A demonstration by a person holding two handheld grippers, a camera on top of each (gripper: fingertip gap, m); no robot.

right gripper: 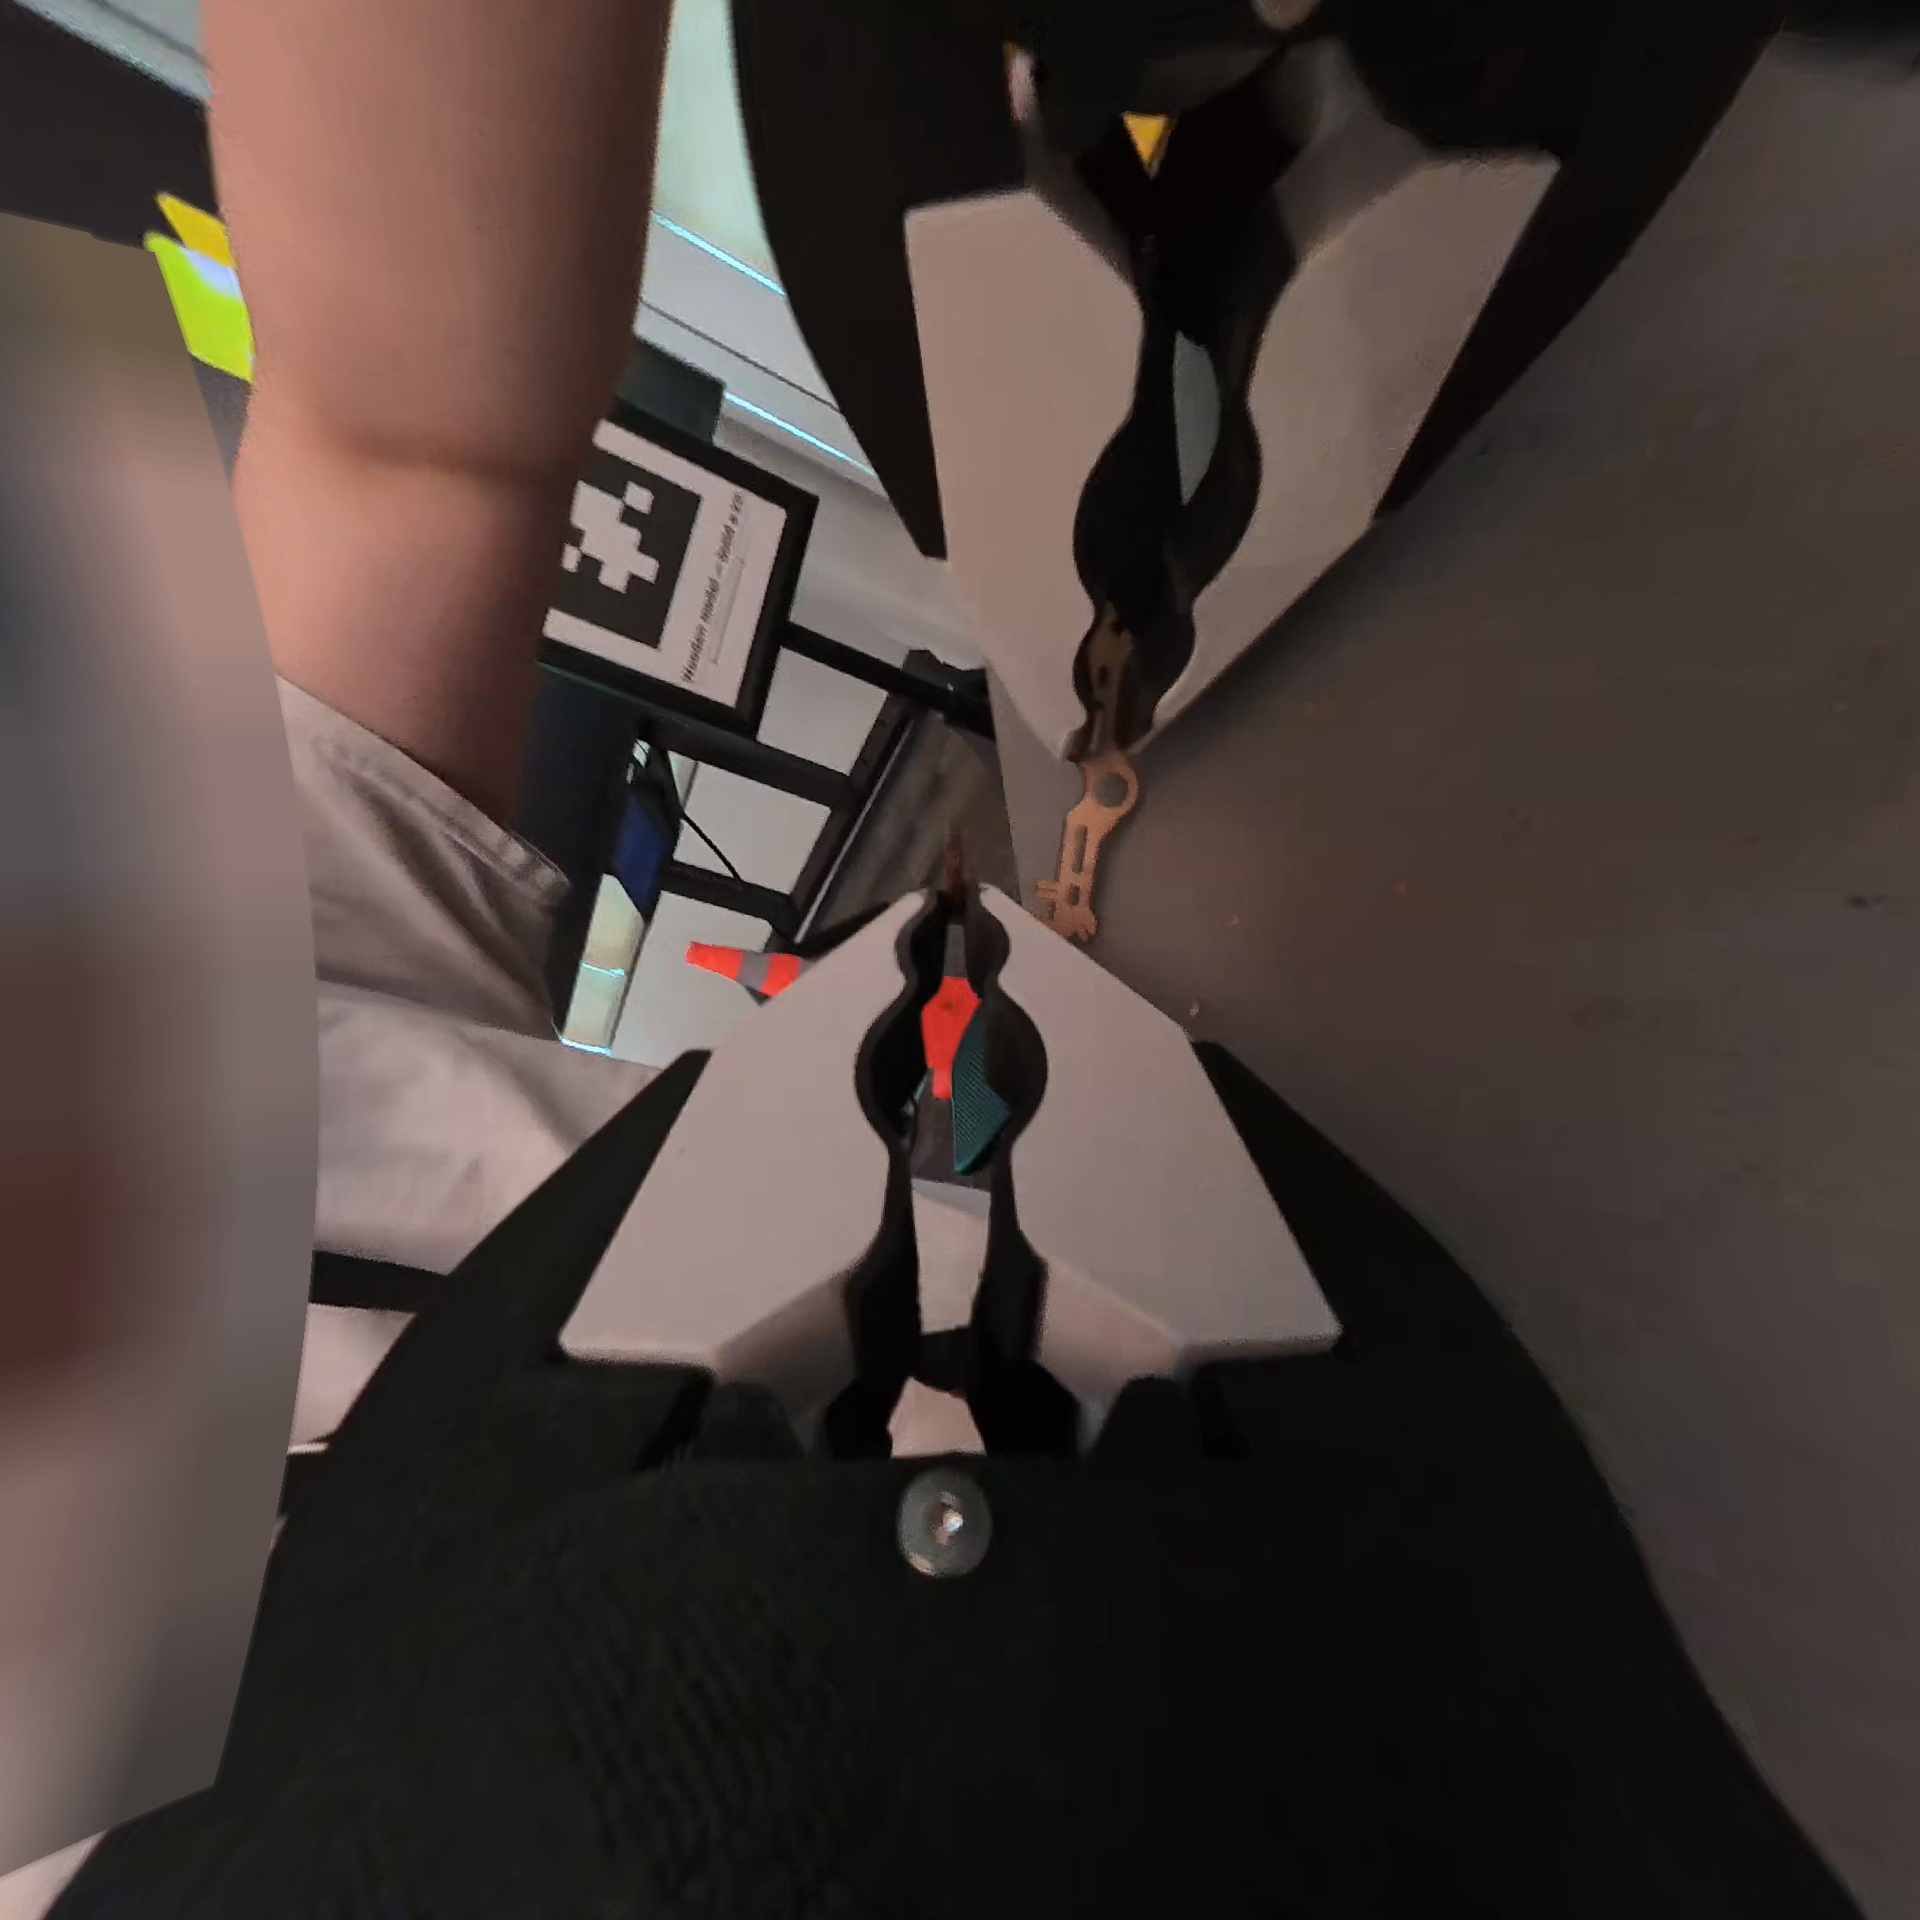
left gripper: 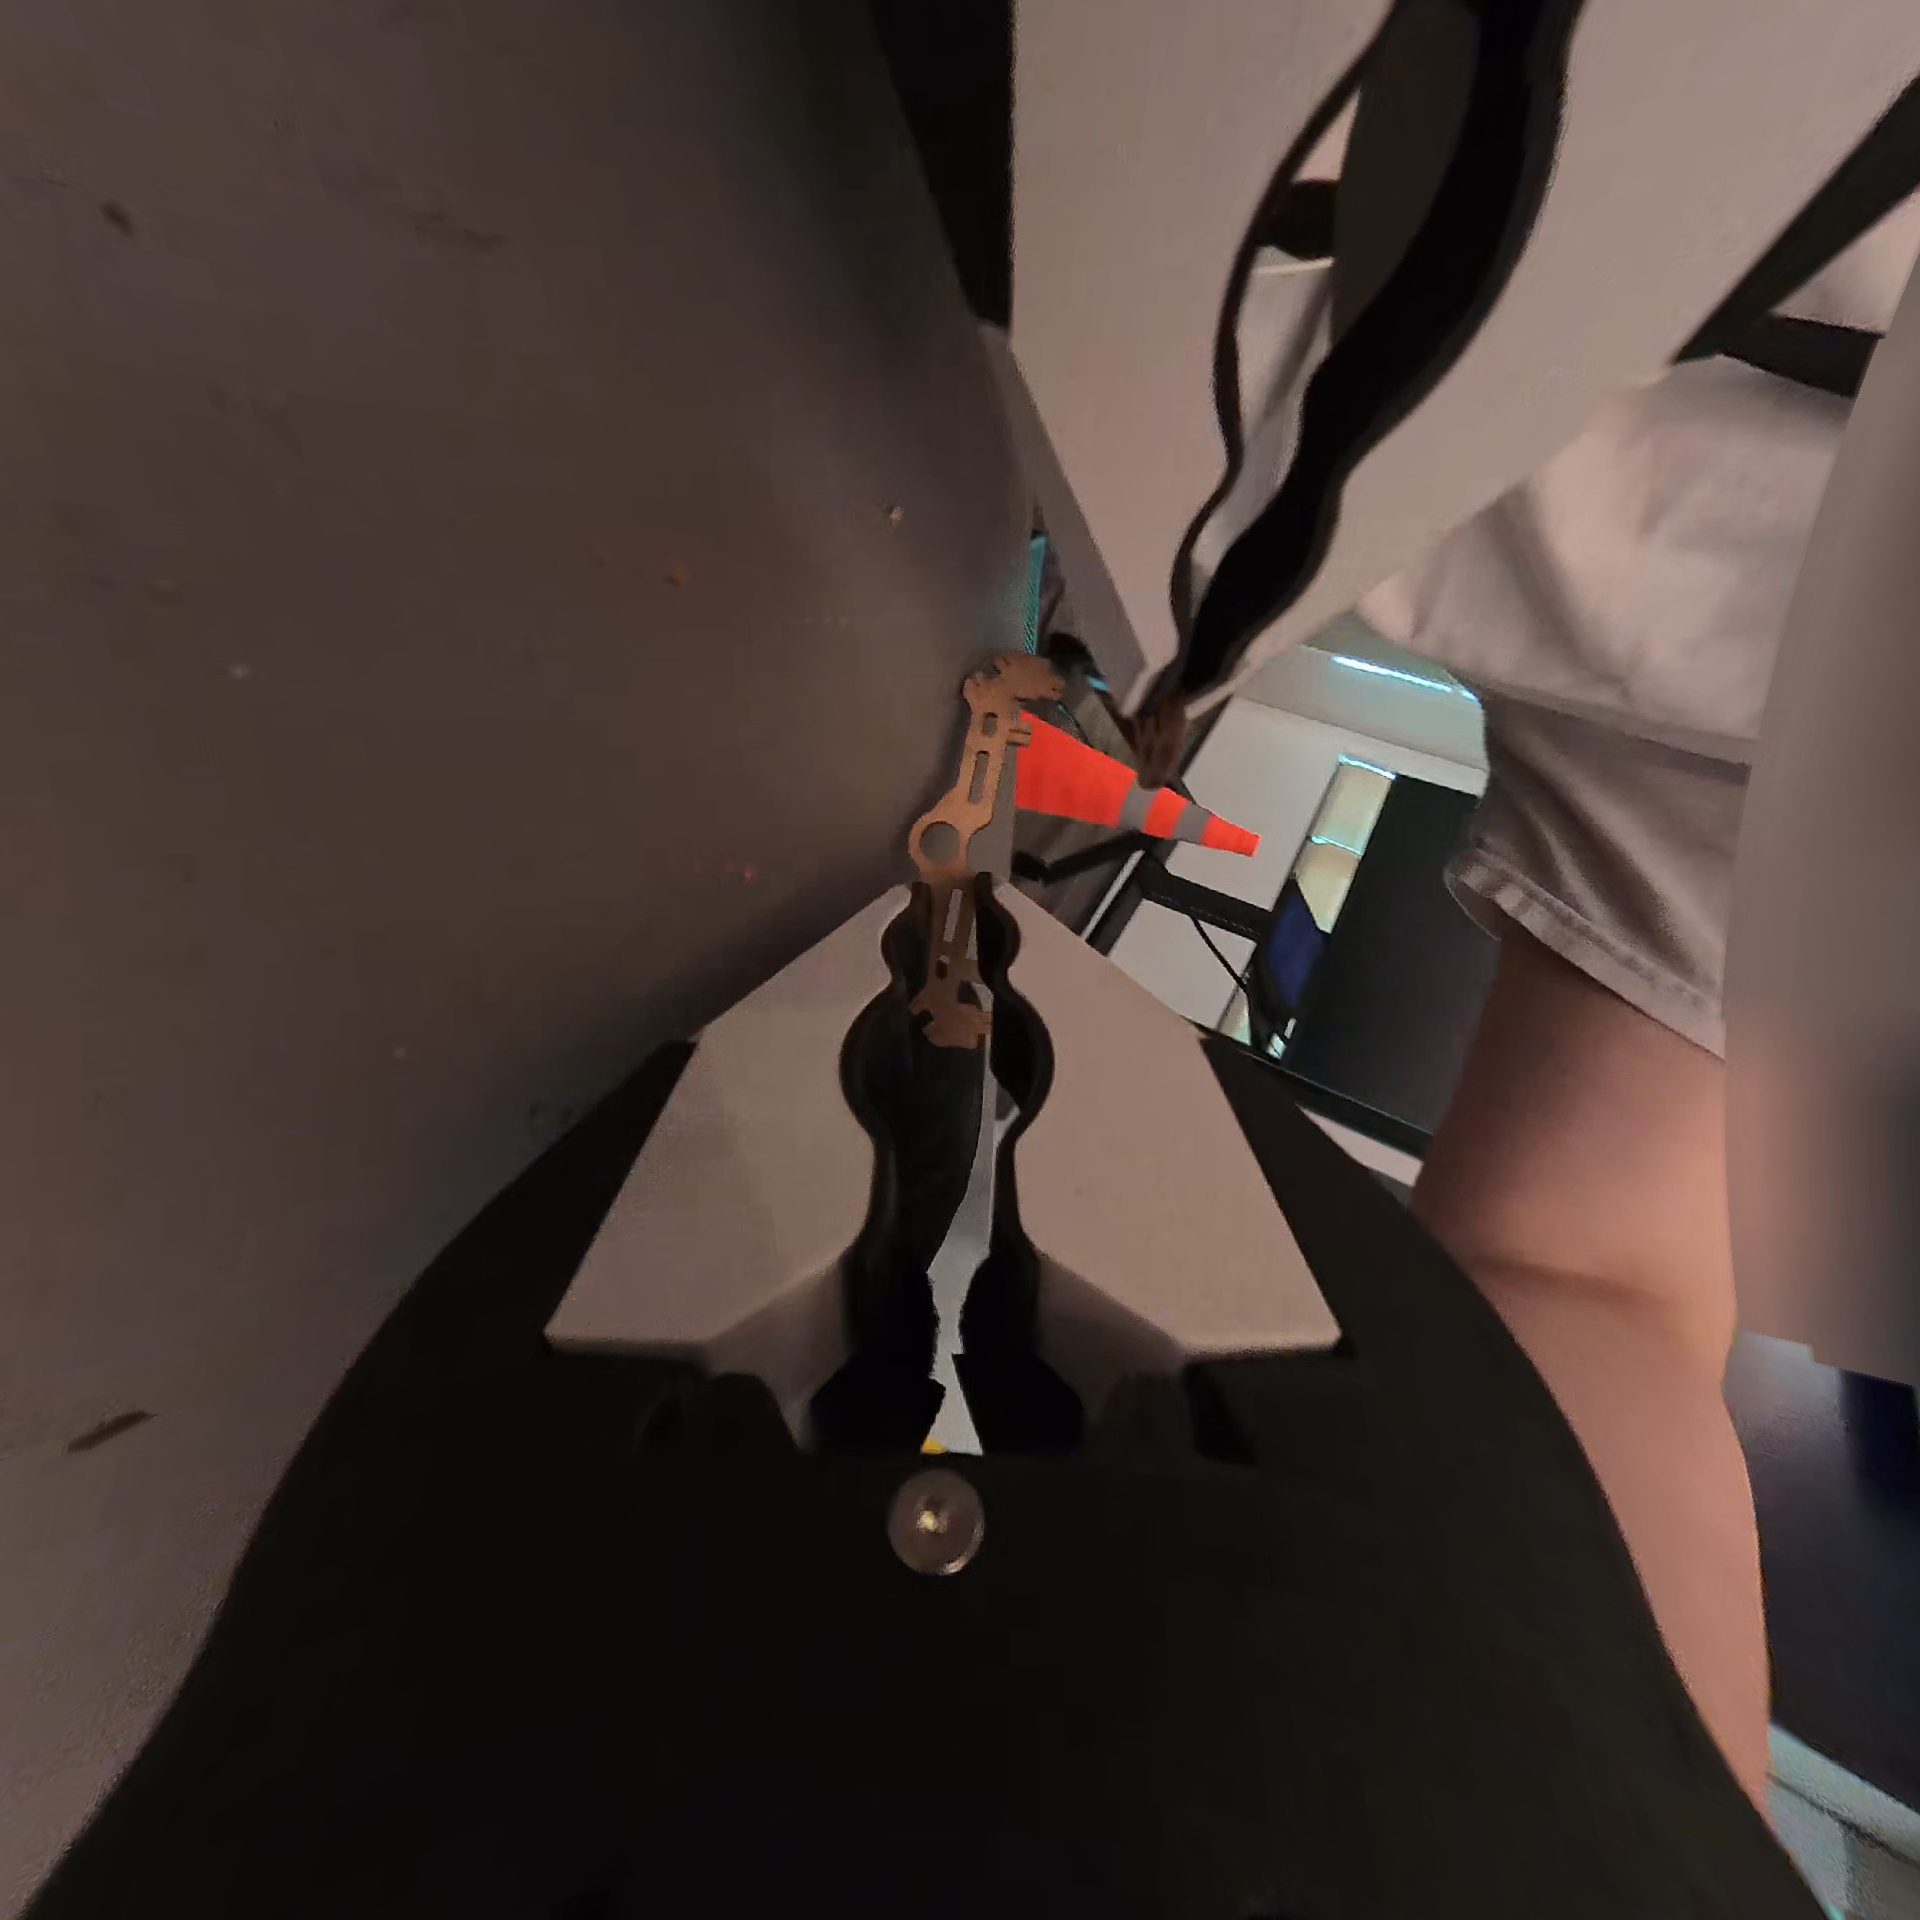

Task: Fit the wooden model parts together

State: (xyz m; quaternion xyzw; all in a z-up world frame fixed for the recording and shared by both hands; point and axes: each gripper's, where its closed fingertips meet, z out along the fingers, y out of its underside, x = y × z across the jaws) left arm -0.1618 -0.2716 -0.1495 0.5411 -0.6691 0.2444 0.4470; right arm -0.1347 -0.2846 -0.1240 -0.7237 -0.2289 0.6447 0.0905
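My left gripper (left gripper: 951,899) is shut on a thin flat wooden strip (left gripper: 971,790) with cut-out holes. The strip sticks out past the fingertips, along the edge of the grey table (left gripper: 416,520). My right gripper (right gripper: 954,899) is shut, and a small brown wooden sliver (right gripper: 953,860) pokes out at its tip. In the left wrist view the right gripper (left gripper: 1153,717) is blurred and comes in from the upper right, its tip close to the strip's far end. In the right wrist view the left gripper (right gripper: 1107,727) holds the strip (right gripper: 1086,842) just right of my tip, a little apart.
Both views are rolled sideways, with the grey table (right gripper: 1558,935) along one side. An orange traffic cone (left gripper: 1101,790) lies beyond the table edge and also shows in the right wrist view (right gripper: 743,961). A framed marker card (right gripper: 675,561) stands behind. A person's bare arm (left gripper: 1558,1195) is close. Across from one pair of fingers to the other is roughly 5 centimetres.
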